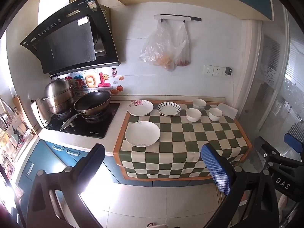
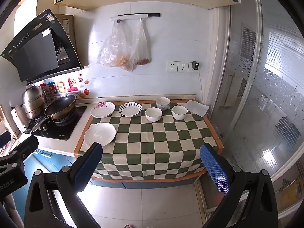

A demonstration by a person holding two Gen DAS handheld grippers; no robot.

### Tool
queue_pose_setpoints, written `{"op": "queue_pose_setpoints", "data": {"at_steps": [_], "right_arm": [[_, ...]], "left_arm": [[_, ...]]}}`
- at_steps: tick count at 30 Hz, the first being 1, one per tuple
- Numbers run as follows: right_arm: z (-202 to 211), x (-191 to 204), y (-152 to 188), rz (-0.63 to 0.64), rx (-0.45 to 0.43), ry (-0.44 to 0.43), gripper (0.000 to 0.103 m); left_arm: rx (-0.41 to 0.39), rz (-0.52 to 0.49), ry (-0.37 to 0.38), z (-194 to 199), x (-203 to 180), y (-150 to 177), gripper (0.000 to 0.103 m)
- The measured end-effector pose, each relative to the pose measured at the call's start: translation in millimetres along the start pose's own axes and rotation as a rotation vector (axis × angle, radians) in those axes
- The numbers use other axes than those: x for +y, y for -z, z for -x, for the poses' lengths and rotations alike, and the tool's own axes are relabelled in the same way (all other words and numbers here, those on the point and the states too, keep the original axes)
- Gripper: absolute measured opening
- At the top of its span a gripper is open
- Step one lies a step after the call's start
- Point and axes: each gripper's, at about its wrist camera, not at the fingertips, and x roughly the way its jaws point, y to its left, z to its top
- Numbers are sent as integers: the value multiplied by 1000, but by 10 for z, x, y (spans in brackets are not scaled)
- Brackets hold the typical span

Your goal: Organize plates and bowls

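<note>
On the green checked cloth [image 1: 190,142] lie three plates: a plain white one [image 1: 142,133] in front, a pink-flowered one [image 1: 140,107] and a black-striped one [image 1: 169,108] behind. Three white bowls [image 1: 193,114] [image 1: 215,114] [image 1: 199,104] stand at the back right. The same plates [image 2: 100,134] [image 2: 102,109] [image 2: 130,109] and bowls [image 2: 153,114] [image 2: 179,112] [image 2: 163,103] show in the right wrist view. My left gripper [image 1: 152,163] and right gripper [image 2: 151,161] are both open and empty, held back from the counter's front edge.
A hob [image 1: 83,119] with a wok [image 1: 92,101] and a steel steamer pot [image 1: 58,96] stands left of the cloth, under a range hood [image 1: 70,36]. Plastic bags [image 1: 167,45] hang on the wall. A sliding glass door [image 2: 266,104] is at the right. Tiled floor [image 2: 152,205] lies below.
</note>
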Motion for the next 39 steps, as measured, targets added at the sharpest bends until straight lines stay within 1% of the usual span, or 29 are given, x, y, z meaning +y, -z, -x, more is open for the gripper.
{"op": "queue_pose_setpoints", "data": {"at_steps": [17, 24, 30, 39], "right_arm": [[26, -19, -30, -7, -9, -2, 103], [-2, -5, -10, -12, -4, -2, 103], [9, -17, -4, -13, -23, 1, 103], [39, -13, -10, -7, -23, -3, 103]], "left_arm": [[1, 2, 5, 6, 3, -4, 103], [-1, 3, 6, -18, 54, -63, 103], [-3, -1, 6, 7, 69, -110, 103], [-4, -4, 6, -16, 30, -94, 103]]}}
